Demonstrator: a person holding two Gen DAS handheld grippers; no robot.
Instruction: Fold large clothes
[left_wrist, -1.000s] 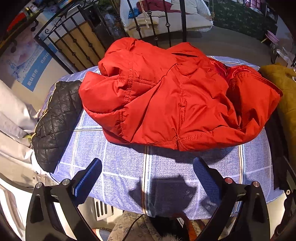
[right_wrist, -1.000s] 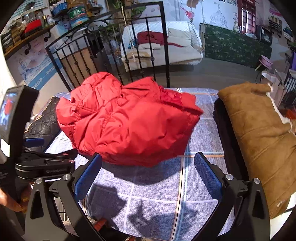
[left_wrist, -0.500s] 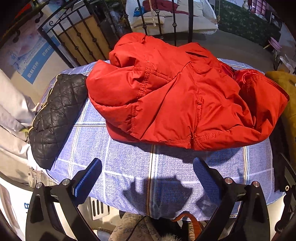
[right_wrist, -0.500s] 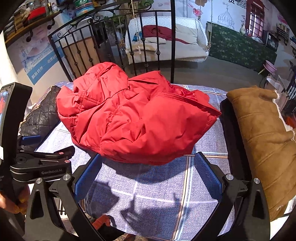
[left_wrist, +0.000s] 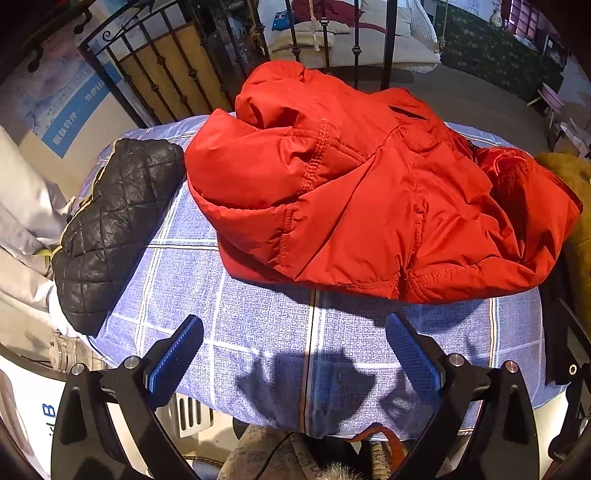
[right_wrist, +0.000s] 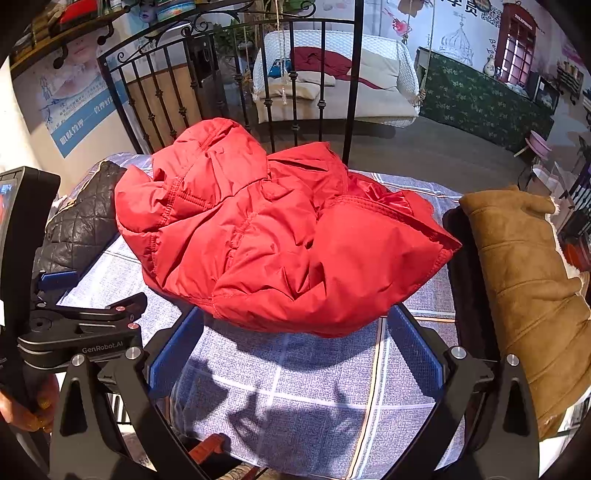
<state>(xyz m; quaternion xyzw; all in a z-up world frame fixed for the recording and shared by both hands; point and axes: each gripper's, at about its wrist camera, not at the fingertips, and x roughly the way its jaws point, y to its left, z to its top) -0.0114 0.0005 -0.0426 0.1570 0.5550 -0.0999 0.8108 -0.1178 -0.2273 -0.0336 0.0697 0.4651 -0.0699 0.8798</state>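
Observation:
A crumpled red puffer jacket (left_wrist: 369, 192) lies bunched on a table covered with a blue checked cloth (left_wrist: 266, 332); it also shows in the right wrist view (right_wrist: 280, 240). My left gripper (left_wrist: 295, 354) is open and empty, above the cloth in front of the jacket's near hem. My right gripper (right_wrist: 295, 347) is open and empty, close to the jacket's front edge. The left gripper's body (right_wrist: 77, 332) shows at the left of the right wrist view.
A black quilted garment (left_wrist: 110, 229) lies at the table's left edge. A brown suede coat (right_wrist: 528, 288) lies over dark fabric on the right. A black iron railing (right_wrist: 229, 92) stands behind the table, with a white swing seat (right_wrist: 332, 74) beyond.
Both grippers have moved closer to the red jacket, which now fills more of each view. The jacket has settled flatter on the cloth. Both stay open.

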